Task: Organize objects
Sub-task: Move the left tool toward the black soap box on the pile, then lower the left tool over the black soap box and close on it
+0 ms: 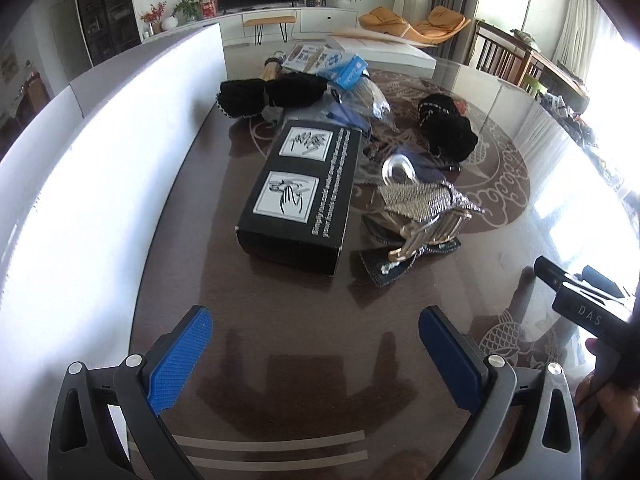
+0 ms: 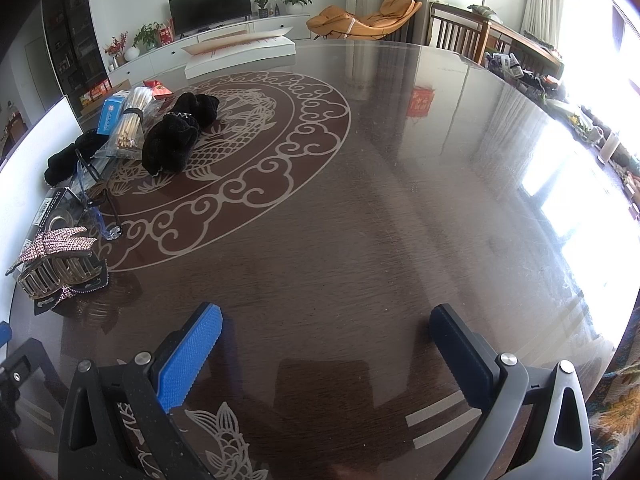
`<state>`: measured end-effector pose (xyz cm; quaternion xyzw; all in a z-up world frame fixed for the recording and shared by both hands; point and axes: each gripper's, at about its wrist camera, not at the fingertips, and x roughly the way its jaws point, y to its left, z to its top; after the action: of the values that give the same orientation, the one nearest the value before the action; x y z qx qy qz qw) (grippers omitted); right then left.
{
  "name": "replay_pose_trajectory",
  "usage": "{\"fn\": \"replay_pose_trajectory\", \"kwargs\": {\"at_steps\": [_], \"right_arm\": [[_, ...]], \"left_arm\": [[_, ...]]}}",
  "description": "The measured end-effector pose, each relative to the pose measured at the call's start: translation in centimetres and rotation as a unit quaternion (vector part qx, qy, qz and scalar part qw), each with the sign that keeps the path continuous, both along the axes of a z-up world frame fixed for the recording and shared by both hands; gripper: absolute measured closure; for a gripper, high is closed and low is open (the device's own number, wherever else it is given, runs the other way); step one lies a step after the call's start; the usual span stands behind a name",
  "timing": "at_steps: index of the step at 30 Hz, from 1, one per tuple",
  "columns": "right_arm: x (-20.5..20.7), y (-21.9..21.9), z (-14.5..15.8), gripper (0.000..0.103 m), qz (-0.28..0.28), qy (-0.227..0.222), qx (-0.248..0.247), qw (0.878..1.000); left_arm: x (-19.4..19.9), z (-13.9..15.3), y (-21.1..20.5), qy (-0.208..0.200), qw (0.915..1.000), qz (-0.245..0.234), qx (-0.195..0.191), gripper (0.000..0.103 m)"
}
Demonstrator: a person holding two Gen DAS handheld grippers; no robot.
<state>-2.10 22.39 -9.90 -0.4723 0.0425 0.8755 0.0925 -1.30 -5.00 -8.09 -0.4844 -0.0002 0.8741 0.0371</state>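
Observation:
A black printed box (image 1: 298,192) lies on the dark round table (image 1: 280,320), ahead of my left gripper (image 1: 316,330), which is open and empty. Right of the box rests a rhinestone hair claw (image 1: 424,204) on dark bow clips; the same hair claw (image 2: 52,256) shows far left in the right wrist view. Black scrunchies (image 1: 448,130) (image 2: 176,140), a black frilly band (image 1: 272,94), a chopstick bundle (image 2: 130,124), a blue packet (image 1: 348,70) and blue-framed glasses (image 2: 92,196) lie further back. My right gripper (image 2: 326,328) is open over bare tabletop.
A tall white board (image 1: 80,160) walls off the table's left side. A flat white box (image 2: 240,54) sits at the table's far edge. The other gripper's black body (image 1: 580,304) and a hand (image 1: 608,396) show at the right of the left wrist view. Chairs (image 2: 460,34) stand behind.

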Motion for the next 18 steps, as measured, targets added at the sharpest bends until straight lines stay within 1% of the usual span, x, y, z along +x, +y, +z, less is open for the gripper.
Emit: {"fn": "replay_pose_trajectory", "kwargs": {"at_steps": [3,6,7,9,12,14,18], "right_arm": [[0.0,0.0,0.0,0.000,0.000,0.000,0.000,1.000],[0.0,0.0,0.0,0.000,0.000,0.000,0.000,1.000],[0.0,0.0,0.0,0.000,0.000,0.000,0.000,1.000],[0.0,0.0,0.0,0.000,0.000,0.000,0.000,1.000],[0.0,0.0,0.0,0.000,0.000,0.000,0.000,1.000],[0.0,0.0,0.0,0.000,0.000,0.000,0.000,1.000],[0.0,0.0,0.0,0.000,0.000,0.000,0.000,1.000]], "left_arm": [[-1.2,1.0,0.0,0.011,0.9999,-0.004,-0.005,0.000],[-2.8,2.2,0.0,0.024,0.9996,0.007,-0.013,0.000],[-3.4,2.3,-0.1,0.024,0.9995,0.016,-0.017,0.000],[-4.8,2.1,-0.5,0.007,0.9987,0.041,-0.028,0.000],[-5.2,1.5,-0.7,0.000,0.9988,0.048,0.000,0.000],[-5.1,1.1,0.2,-0.006,0.9994,0.033,0.003,0.000],[-4.5,1.0,4.1,0.011,0.9990,-0.043,0.007,0.000]]}}
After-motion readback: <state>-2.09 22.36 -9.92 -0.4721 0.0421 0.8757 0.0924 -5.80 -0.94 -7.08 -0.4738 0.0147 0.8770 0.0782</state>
